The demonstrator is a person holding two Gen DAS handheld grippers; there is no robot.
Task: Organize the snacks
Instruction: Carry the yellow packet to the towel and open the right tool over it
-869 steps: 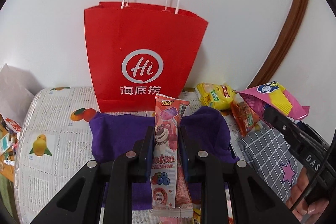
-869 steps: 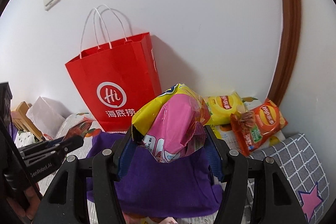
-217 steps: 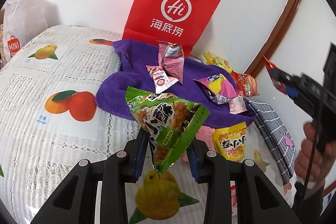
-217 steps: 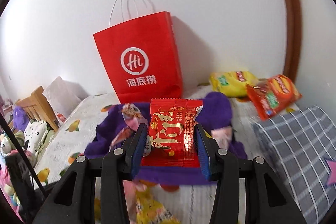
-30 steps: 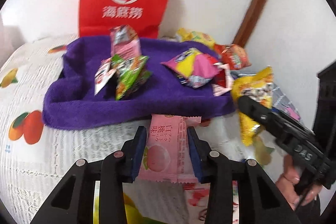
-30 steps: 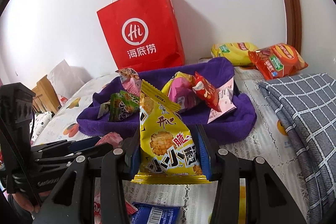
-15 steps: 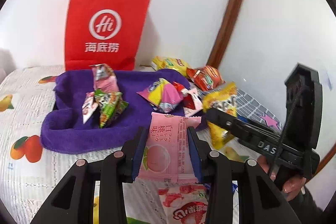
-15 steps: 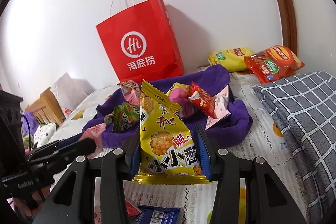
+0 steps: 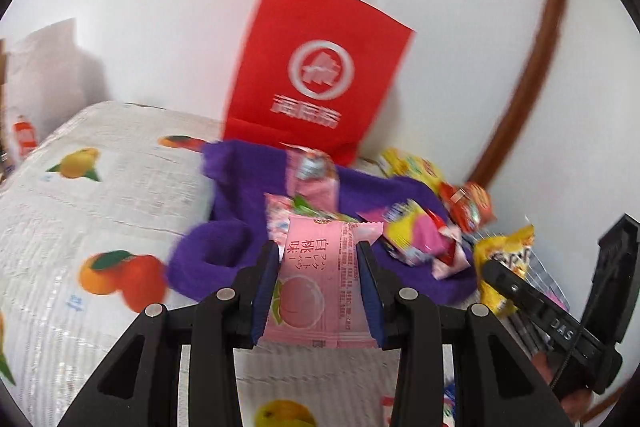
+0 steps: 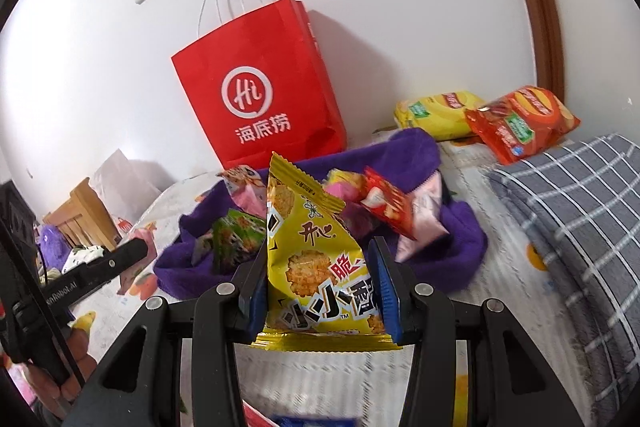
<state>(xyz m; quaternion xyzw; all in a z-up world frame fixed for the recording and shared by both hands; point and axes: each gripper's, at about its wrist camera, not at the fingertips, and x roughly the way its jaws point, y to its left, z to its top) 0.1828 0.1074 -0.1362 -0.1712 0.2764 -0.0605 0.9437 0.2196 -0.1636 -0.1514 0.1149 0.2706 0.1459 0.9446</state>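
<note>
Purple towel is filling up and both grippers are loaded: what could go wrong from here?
1. The towel already holds a loose heap; dropping the yellow pack or the pink pack on it may knock the red sachet off the edge.
2. The left gripper and right gripper are close together and could collide.

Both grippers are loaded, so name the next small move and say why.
Probably carry the pink peach packet in the left gripper forward and release it on the purple towel, where other snacks already lie; the right gripper can follow with the yellow packet.
</note>
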